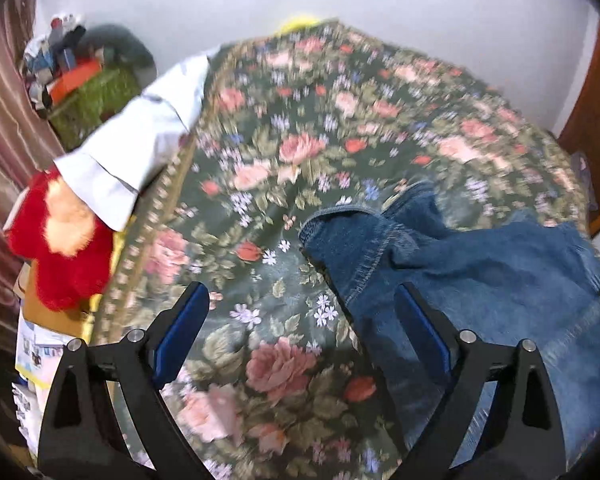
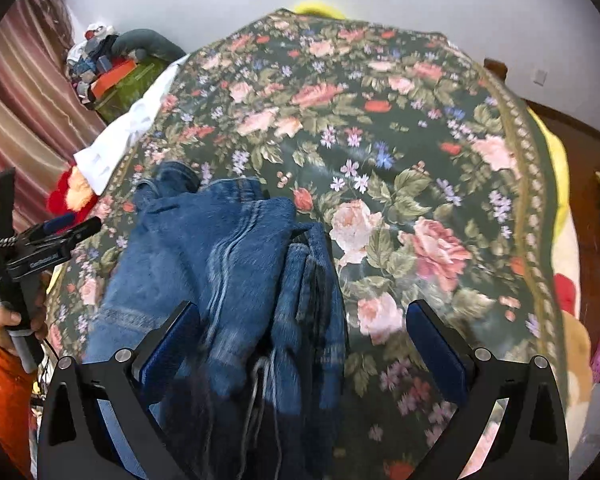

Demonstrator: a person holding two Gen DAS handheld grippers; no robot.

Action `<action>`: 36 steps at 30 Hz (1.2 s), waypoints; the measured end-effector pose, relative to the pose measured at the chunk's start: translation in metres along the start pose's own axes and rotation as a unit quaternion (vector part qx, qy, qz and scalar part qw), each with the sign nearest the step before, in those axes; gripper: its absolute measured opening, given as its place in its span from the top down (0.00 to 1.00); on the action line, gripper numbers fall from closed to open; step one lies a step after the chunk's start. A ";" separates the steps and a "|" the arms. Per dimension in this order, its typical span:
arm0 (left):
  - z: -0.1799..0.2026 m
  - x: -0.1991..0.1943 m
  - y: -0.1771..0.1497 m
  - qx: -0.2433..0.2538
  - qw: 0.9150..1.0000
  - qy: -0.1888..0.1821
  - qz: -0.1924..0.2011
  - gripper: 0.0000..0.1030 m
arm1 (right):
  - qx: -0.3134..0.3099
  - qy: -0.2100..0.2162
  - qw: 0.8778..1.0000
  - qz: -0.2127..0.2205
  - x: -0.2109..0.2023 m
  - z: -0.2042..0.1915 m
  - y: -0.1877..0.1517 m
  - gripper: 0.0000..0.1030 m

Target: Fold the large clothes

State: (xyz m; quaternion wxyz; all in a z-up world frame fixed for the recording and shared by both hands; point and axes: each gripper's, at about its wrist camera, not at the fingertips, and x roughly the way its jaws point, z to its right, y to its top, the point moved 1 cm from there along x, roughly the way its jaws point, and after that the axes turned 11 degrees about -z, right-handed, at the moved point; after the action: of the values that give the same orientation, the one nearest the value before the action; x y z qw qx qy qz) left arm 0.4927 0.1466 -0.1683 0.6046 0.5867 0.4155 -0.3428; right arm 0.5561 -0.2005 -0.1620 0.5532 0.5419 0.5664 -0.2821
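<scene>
Clearly, the jeans (image 2: 220,256), bunched on the flowered bedspread (image 2: 420,160), are judged heavy, limp and thick-seamed, best taken by the stitched hem (image 1: 340,216), while the left gripper (image 1: 300,320) and right gripper (image 2: 304,336) are held wide, grasping nothing.

Floral bedspread (image 1: 284,152); red plush toy (image 1: 60,248) at edge, beside striped curtain (image 1: 0,120).
</scene>
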 end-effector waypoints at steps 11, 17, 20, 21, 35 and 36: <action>0.013 -0.026 -0.040 -0.044 0.983 -0.172 -0.044 0.08 | -0.018 0.050 0.999 -0.001 -0.037 -0.013 -0.028 0.00; 0.028 0.026 -0.063 -0.093 0.951 -0.261 -0.141 0.08 | 0.015 0.082 0.994 -0.076 0.013 0.001 -0.033 0.00; 0.027 0.047 -0.069 -0.131 0.930 -0.306 -0.156 0.02 | 0.048 0.144 0.982 -0.113 0.035 0.012 -0.034 0.00; 0.028 0.053 -0.069 -0.141 0.924 -0.319 -0.159 0.01 | 0.055 0.158 0.979 -0.119 0.039 0.014 -0.034 0.00; 0.060 0.100 -0.054 -0.163 0.885 -0.395 -0.183 0.01 | 0.044 0.173 0.972 -0.151 0.081 0.000 -0.011 0.00; 0.062 0.098 -0.053 -0.162 0.886 -0.395 -0.181 0.02 | 0.045 0.173 0.973 -0.145 0.080 -0.001 -0.012 0.00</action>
State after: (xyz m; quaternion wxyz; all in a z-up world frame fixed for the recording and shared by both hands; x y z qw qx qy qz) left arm 0.4918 0.0884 -0.2815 0.7332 0.2114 0.2912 -0.5770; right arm 0.5609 -0.1786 -0.2395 0.3751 0.5188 0.7126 -0.2870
